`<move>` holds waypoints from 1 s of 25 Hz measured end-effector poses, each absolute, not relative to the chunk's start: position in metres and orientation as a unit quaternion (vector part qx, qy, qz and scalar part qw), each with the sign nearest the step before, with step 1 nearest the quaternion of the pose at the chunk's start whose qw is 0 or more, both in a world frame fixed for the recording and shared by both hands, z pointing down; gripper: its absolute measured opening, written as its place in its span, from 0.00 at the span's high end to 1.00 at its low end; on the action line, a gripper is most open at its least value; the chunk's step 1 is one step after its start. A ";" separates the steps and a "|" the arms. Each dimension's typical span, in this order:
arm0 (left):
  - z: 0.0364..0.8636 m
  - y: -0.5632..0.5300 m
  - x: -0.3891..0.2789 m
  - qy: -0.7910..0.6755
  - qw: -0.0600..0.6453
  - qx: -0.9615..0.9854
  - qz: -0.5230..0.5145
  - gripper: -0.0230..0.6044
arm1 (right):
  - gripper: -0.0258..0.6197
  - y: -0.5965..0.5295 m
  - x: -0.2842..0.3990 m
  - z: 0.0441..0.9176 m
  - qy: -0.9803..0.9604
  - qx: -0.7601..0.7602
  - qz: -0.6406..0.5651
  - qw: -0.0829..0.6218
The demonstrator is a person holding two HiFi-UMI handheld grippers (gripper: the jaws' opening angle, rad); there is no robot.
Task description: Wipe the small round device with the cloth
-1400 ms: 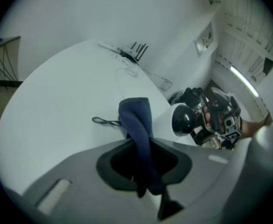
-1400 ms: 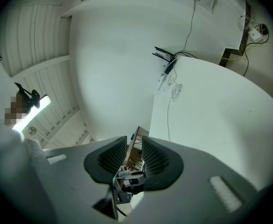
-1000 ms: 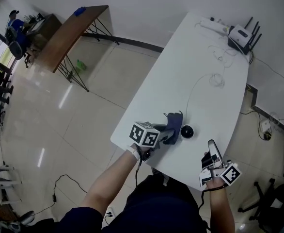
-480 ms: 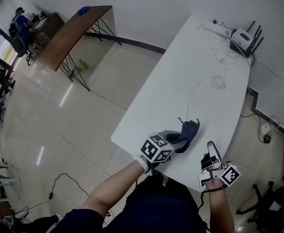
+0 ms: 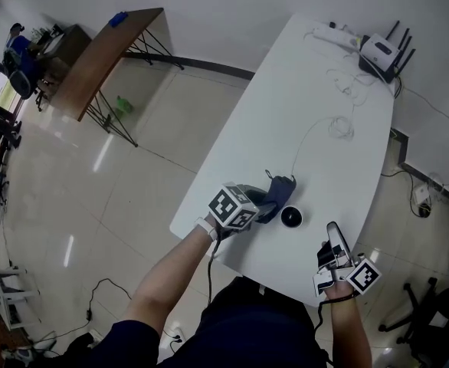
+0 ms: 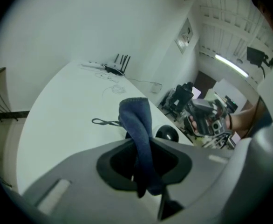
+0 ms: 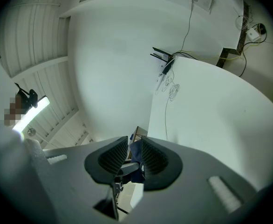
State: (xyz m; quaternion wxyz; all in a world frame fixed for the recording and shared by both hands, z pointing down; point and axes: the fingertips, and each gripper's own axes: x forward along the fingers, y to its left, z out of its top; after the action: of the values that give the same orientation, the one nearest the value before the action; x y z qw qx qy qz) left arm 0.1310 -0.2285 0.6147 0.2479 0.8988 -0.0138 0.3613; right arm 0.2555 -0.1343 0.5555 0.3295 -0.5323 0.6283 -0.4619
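Observation:
A small round black device (image 5: 291,217) sits on the white table (image 5: 316,90) near its front edge. It also shows in the left gripper view as a dark dome (image 6: 167,133). My left gripper (image 5: 264,204) is just left of it, shut on a dark blue cloth (image 5: 278,192). The cloth (image 6: 137,120) sticks up out of the jaws of that gripper (image 6: 141,148), and a loose thread trails onto the table. My right gripper (image 5: 334,230) hovers at the table's front right edge, clear of the device. Its jaws (image 7: 134,146) stand slightly apart with nothing between them.
At the far end of the table are a router with antennas (image 5: 381,54), a white power strip (image 5: 328,33) and loose white cable (image 5: 341,125). A thin cable runs towards the device. A brown table (image 5: 102,52) stands across the tiled floor to the left.
Half a second ago the left gripper had carried the cloth right, hiding the device. It has since come back left and the device shows again. The right gripper has kept still.

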 end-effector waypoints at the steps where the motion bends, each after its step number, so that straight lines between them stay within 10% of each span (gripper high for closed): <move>1: 0.620 -0.225 0.134 0.002 0.240 0.897 0.372 0.85 | 0.81 -0.134 0.256 0.557 0.628 -0.533 -0.463 0.328; 19: 0.614 -0.211 0.133 -0.021 0.242 0.899 0.365 0.85 | 0.82 -0.116 0.262 0.558 0.621 -0.541 -0.458 0.335; 25: 0.581 -0.183 0.133 -0.050 0.068 0.934 0.346 0.84 | 0.82 -0.111 0.257 0.556 0.625 -0.537 -0.458 0.335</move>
State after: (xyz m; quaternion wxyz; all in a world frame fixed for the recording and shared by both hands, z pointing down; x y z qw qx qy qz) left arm 0.1332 -0.1831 0.5810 0.0685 0.9345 -0.0496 0.3458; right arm 0.2566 -0.1109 0.5560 0.3346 -0.5369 0.6247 -0.4578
